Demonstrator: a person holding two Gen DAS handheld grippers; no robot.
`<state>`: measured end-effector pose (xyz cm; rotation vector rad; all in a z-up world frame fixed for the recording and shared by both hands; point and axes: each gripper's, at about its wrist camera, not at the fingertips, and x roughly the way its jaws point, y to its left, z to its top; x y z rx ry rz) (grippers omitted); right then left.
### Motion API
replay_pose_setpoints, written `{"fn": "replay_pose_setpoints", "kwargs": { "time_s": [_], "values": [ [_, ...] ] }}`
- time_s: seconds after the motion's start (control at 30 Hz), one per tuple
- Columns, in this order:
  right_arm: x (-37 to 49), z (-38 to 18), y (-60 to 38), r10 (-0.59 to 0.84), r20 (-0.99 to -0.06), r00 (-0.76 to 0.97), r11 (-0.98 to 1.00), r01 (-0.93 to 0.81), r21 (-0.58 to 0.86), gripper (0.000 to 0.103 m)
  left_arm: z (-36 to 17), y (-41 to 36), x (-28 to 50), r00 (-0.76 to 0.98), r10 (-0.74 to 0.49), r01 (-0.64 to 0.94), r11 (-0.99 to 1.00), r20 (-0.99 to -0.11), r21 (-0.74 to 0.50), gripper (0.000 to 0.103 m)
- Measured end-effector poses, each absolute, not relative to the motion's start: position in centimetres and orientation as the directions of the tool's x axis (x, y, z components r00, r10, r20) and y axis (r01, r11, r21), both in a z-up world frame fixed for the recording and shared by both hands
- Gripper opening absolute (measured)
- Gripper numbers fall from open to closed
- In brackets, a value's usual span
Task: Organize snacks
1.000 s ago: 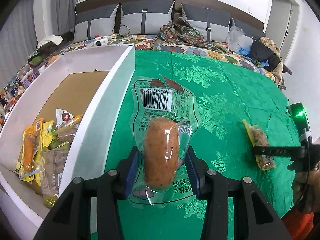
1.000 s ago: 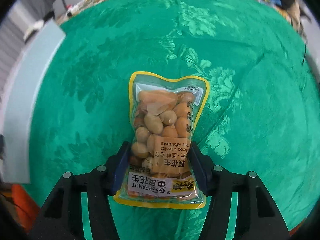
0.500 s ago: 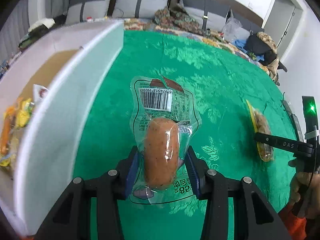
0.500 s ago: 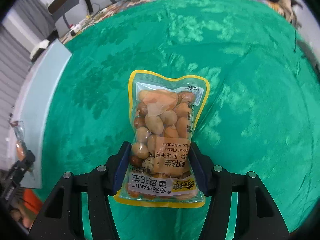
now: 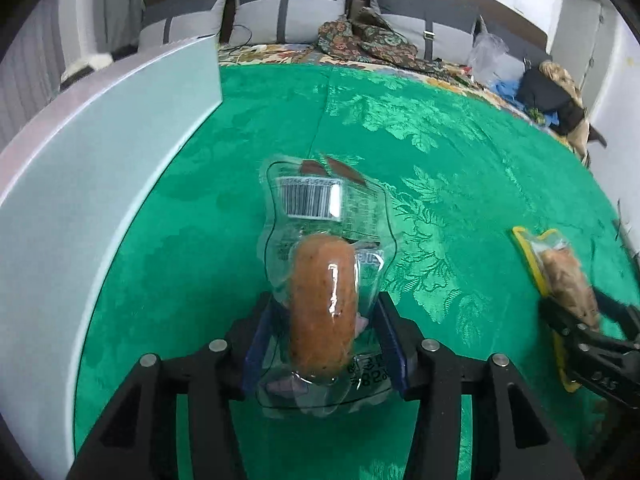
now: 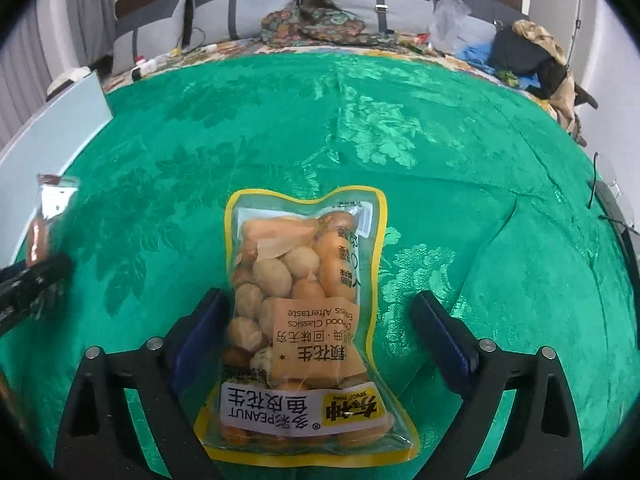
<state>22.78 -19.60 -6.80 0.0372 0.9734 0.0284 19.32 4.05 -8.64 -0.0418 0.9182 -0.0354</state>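
Left wrist view
Held thing: a clear plastic vacuum pack with a reddish-brown sausage inside [image 5: 323,308], pinched between the blue pads [image 5: 256,344] of the left gripper [image 5: 323,344].
Finger state: closed onto the pack; both pads press its sides.
Long axis: the sausage runs straight forward along the fingers, barcode end farthest from the camera.
Key relation: the white rectangular storage box [image 5: 100,184] stands to the left of the pack, its outer wall near and tall; the pack sits low over the green patterned tablecloth [image 5: 440,160], so it looks as if it must rise and go left to clear that wall.
Other arm: the right gripper [image 5: 576,320] shows at the right edge, well apart from the box; the left one is the nearer.
Change: a second ago the box interior and the snacks in it were visible; now only the outer wall shows, and the view has dropped and swung right.

Right wrist view
Thing: a yellow-edged clear bag of peanuts [image 6: 304,320], lying between the fingers of the right gripper [image 6: 320,340].
Finger state: spread apart; the left pad [image 6: 208,320] is just beside the bag, the right pad stands clear of it.
Long axis: forward along the fingers, label end toward the camera.
Where: it appears to rest on the tablecloth.
Box: only a corner shows at far left.
Change: a second ago both pads clamped the bag; they have let go.
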Motion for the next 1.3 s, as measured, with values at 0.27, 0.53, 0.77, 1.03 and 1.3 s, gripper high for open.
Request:
{"fn": "replay_pose_setpoints", "kwargs": {
  "time_s": [0.27, 0.53, 0.77, 1.03, 1.3],
  "values": [
    [22.9, -6.8, -19.6, 0.042, -0.826, 0.563, 0.999, -0.007, 0.046, 0.096, -9.0, 3.4, 19.5, 0.613, -0.056, 0.065, 0.998, -0.788, -0.02, 0.07],
    [22.9, -6.8, -19.6, 0.042, -0.826, 0.563, 0.999, -0.007, 0.046, 0.096, -9.6, 3.2, 20.3, 0.581, -0.029, 0.036, 0.999, -0.814, -0.01, 0.103],
    [22.9, -6.8, -19.6, 0.042, -0.826, 0.563, 0.999, -0.007, 0.046, 0.096, -9.7, 3.2, 20.3, 0.581, -0.028, 0.036, 0.999, -0.814, -0.01, 0.103],
    [22.9, -6.8, -19.6, 0.042, -0.826, 0.562, 0.999, -0.007, 0.046, 0.096, -9.7, 3.3, 20.3, 0.581, -0.03, 0.036, 0.999, -0.813, -0.011, 0.103],
    [22.9, -6.8, -19.6, 0.041, -0.826, 0.563, 0.999, -0.007, 0.045, 0.096, -9.7, 3.3, 20.3, 0.581, -0.03, 0.036, 0.999, -0.813, -0.011, 0.103]
  ]
}}
